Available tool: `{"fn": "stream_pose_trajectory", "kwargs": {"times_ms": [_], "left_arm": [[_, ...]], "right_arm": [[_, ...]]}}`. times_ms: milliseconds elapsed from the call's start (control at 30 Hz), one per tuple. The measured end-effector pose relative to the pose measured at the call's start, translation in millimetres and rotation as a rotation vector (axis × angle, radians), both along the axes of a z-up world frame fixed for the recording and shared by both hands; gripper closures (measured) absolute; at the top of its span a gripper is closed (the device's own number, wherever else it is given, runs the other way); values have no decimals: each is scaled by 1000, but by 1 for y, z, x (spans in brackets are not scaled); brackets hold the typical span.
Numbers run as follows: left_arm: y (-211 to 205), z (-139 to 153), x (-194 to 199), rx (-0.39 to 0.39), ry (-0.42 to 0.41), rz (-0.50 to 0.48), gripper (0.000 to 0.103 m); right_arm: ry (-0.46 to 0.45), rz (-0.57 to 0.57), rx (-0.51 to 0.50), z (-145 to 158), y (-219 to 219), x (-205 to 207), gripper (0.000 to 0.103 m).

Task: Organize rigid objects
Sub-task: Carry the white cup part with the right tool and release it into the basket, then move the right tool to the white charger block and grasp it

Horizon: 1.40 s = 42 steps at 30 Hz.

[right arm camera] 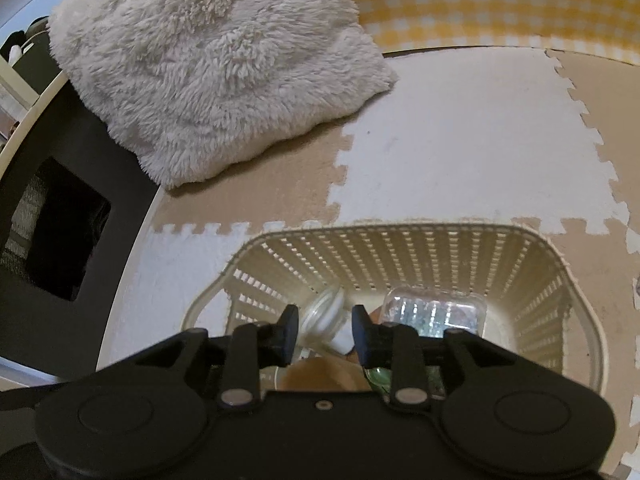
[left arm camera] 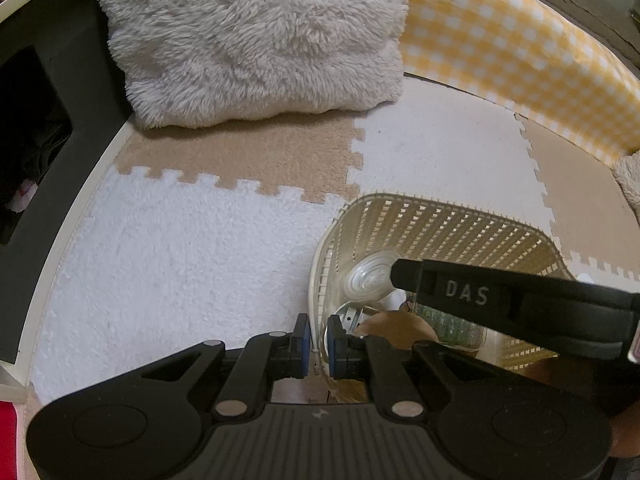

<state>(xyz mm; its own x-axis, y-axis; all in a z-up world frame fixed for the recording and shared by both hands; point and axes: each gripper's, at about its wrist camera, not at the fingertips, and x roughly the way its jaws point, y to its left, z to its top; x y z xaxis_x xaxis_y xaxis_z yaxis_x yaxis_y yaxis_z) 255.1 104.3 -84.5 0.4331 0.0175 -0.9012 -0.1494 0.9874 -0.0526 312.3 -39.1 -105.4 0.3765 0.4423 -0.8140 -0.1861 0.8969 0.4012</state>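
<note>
A cream lattice basket (left arm camera: 460,220) (right arm camera: 400,240) stands on the foam mat. Inside lie a clear round lid (left arm camera: 370,278) (right arm camera: 322,312), a clear plastic box (right arm camera: 434,310) (left arm camera: 452,326) and a brown object (left arm camera: 394,328) (right arm camera: 320,376). My left gripper (left arm camera: 319,340) is shut on the basket's left rim, one pad on each side of the wall. My right gripper (right arm camera: 325,334) is open and empty above the basket's inside; its black finger (left arm camera: 500,292) shows in the left wrist view over the basket.
A fluffy cream cushion (left arm camera: 256,36) (right arm camera: 208,72) lies behind on the beige and white puzzle mat (left arm camera: 180,248). A yellow checked cushion (left arm camera: 520,56) lies at the back right. A black cabinet (left arm camera: 60,128) (right arm camera: 60,216) stands at the left.
</note>
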Motion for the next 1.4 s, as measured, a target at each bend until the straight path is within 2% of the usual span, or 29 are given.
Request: {"fn": "stream_pose_trajectory", "kwargs": {"times_ms": [333,600,733,1100,1400], "left_arm": [[0,0,0,3,-1,-1,94],[0,0,0,6,-1,-2,94],[0,0,0,6,-1,-3,94],[-1,0,-1,15,-1,-7,94],[-2,0,-1,15,0,-8,94]], "right_arm": [[-8,-7,-22,7,-15,-6,73],[-58,30,-73,24,-21,-19,70],[-95,33,-76,38,-27,-27,56],[-168,31,-81,76,-56,-49,41],[-222,35,-139,95,-95,-68,19]]}}
